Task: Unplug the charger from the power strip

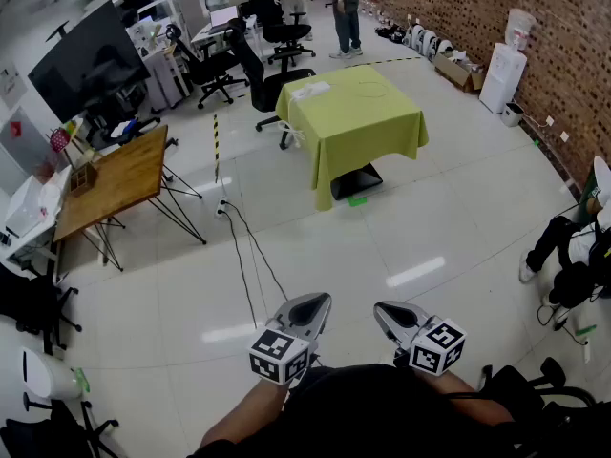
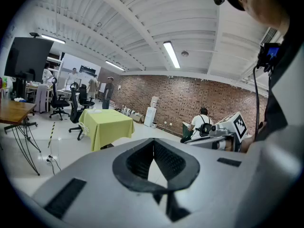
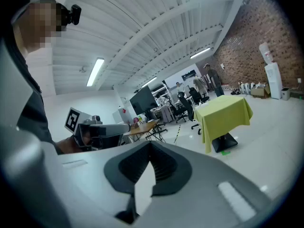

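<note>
– Nearer you than the green table (image 1: 353,122), low against your body, sit both tools: left gripper (image 1: 310,311) and right gripper (image 1: 393,316), side by side, noses toward the table. I'd judge you carry them so because nothing is within reach yet.

– Agreed; each one's jaws are closed tip to tip with nothing between them. That's a resting carry, I think, not a grip. Where is your target?

– Left of the table and a little nearer you, a small white thing (image 1: 222,208) lies on the floor (image 1: 430,218). It may be the power strip, but it's too small to be sure; no charger can be made out.

– I count two cords (image 1: 244,275) running from it toward you; probably laid out so the strip serves a spot away from the walls.

– Counts, then: two grippers, each with one marker cube (image 1: 279,356); one green table; one wooden table (image 1: 119,175) left of it; one water dispenser (image 1: 501,74) right of it, by the brick wall (image 1: 458,8).

– Behind the table, at least three chairs (image 1: 215,65); more I can't separate. As for people (image 1: 347,8), at least two stand beyond the table; one sits well to its right.

– So you'll need to walk toward the table's left side before either gripper opens; the unplugging isn't yet begun.
</note>
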Demonstrator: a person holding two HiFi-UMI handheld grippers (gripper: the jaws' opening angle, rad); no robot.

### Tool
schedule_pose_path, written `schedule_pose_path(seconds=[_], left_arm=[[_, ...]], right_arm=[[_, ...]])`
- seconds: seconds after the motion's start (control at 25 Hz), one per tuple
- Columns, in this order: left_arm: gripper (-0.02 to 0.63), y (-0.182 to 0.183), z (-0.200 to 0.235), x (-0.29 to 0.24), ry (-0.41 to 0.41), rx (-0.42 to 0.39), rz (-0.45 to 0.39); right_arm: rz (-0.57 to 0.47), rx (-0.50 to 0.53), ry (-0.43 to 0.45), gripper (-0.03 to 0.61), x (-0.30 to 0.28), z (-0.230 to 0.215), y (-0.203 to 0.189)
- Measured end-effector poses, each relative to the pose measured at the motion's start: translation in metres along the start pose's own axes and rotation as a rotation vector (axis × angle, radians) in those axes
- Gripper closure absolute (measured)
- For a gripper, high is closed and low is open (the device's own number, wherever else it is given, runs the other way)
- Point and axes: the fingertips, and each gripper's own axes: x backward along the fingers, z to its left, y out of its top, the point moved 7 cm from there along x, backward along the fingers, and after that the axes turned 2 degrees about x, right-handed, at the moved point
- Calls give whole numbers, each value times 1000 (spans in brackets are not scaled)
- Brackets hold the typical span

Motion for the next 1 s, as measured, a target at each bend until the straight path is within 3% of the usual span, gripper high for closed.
schedule_pose_path(seconds=[1.0], left_arm=[[606,-2,4,7,8,6,-11]], right_arm=[[18,-2,-3,575,-4,5,-2]])
